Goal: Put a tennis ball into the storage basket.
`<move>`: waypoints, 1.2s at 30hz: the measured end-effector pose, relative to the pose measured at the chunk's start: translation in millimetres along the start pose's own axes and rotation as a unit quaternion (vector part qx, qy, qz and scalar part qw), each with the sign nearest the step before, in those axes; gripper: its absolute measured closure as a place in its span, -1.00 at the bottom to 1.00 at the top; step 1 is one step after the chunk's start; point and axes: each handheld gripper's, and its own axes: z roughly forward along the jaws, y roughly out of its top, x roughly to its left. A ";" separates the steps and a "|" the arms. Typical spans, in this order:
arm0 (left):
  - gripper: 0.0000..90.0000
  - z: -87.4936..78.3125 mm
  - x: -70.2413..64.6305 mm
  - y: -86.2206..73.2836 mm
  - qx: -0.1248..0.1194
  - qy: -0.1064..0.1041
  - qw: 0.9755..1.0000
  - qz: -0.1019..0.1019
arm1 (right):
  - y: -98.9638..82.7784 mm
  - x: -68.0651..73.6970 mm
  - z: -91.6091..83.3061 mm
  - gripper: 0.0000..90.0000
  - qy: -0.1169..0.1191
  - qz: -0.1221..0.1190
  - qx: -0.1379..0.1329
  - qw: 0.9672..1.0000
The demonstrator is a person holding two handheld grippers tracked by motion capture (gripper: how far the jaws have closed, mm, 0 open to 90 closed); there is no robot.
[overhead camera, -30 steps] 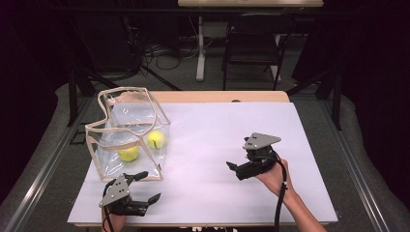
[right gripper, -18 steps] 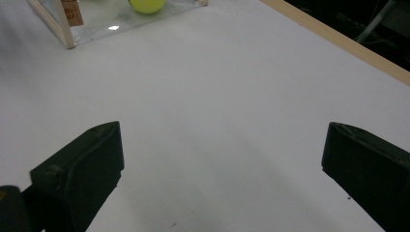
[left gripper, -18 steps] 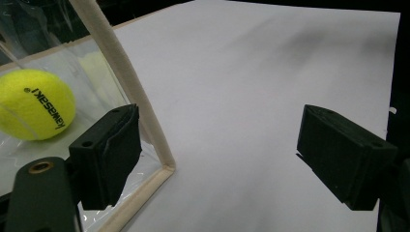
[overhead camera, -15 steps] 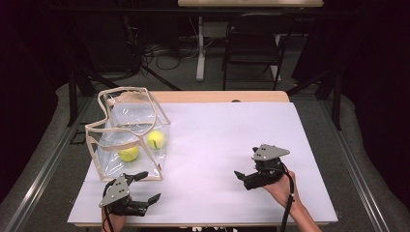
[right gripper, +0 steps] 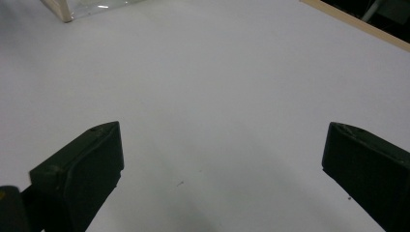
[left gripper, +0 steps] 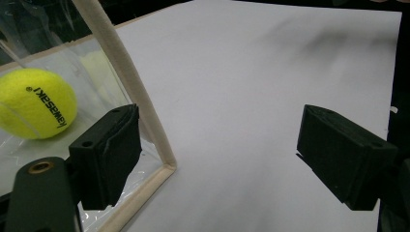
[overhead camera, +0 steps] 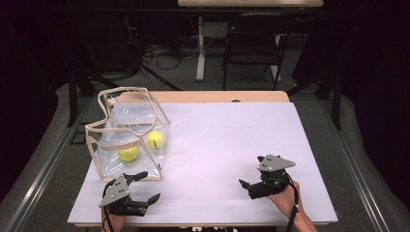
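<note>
Right gripper [overhead camera: 250, 184] pulled back toward table's near edge, jaws wide, empty, well apart from clear bag [overhead camera: 128, 133] w/ two tennis balls [overhead camera: 156, 139] just ahead of open, empty left gripper [overhead camera: 150, 186]—prob. done.

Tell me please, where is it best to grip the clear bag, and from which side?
Probably the stiff beige corner edge of the clear bag. It stands upright just beside one finger of the open left gripper, so closing from the near-right corner seems simplest.
</note>
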 end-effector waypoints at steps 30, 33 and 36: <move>-0.65 1.2 -0.5 -0.6 0.001 0.001 1.000 -0.001 | -53.4 4.0 -14.3 -0.99 -0.024 0.014 -0.019 0.999; -0.65 1.3 -0.4 -0.6 0.004 0.000 1.000 -0.001 | -58.3 5.0 -16.2 -0.99 -0.028 0.016 -0.018 0.999; -0.65 1.8 -0.5 -0.2 0.006 -0.001 1.000 0.001 | -62.4 4.3 -18.1 -1.00 -0.032 0.020 -0.019 0.999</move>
